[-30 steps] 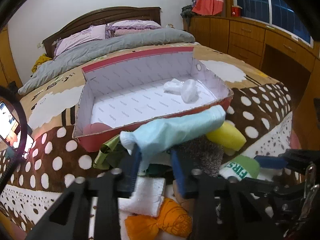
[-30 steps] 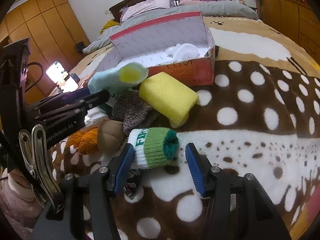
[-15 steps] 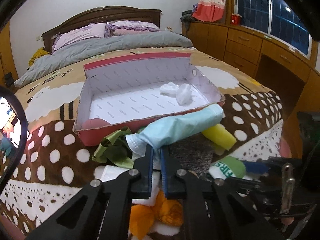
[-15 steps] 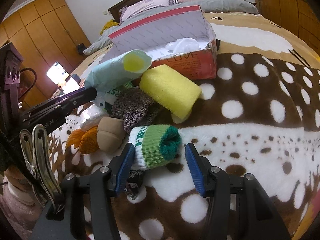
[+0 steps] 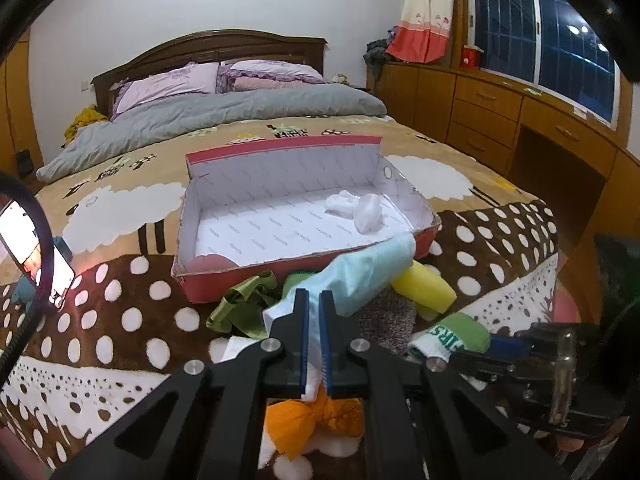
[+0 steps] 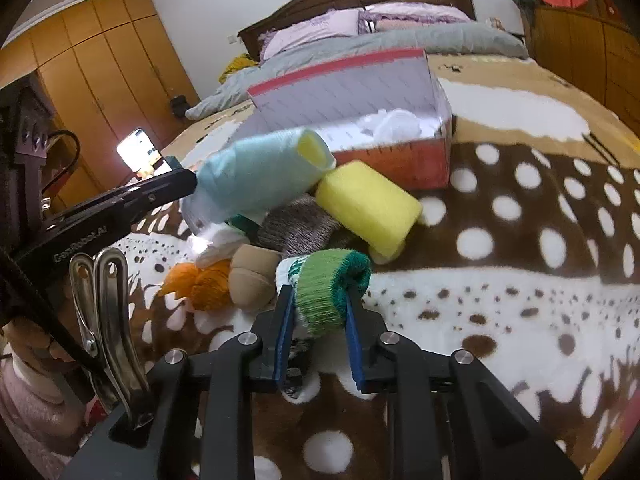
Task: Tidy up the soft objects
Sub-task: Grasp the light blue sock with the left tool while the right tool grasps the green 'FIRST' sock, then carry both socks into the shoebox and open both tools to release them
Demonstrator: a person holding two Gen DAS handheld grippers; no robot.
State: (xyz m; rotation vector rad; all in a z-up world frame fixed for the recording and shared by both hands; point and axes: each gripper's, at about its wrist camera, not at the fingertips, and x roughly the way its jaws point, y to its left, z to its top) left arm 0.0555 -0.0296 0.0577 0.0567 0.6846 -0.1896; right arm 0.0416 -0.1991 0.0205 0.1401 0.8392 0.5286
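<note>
The blue roll (image 5: pixel 368 276) is pinched at its near end by the left gripper (image 5: pixel 314 344) and held lifted just before the box (image 5: pixel 280 184). The green sock (image 6: pixel 324 292) — at the pile's near edge on the blanket (image 6: pixel 520 312) — is clamped between the right gripper's (image 6: pixel 318 336) narrowed fingers.

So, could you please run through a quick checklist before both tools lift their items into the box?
1. Left tool shut on the light blue cloth roll: ok.
2. Right tool closed on the green-cuffed white sock roll: ok.
3. Red cardboard box open: ok.
4. Free floor space beside the white crumpled item: ok.
5. Blue roll clear of the yellow foam block: cannot tell.
</note>
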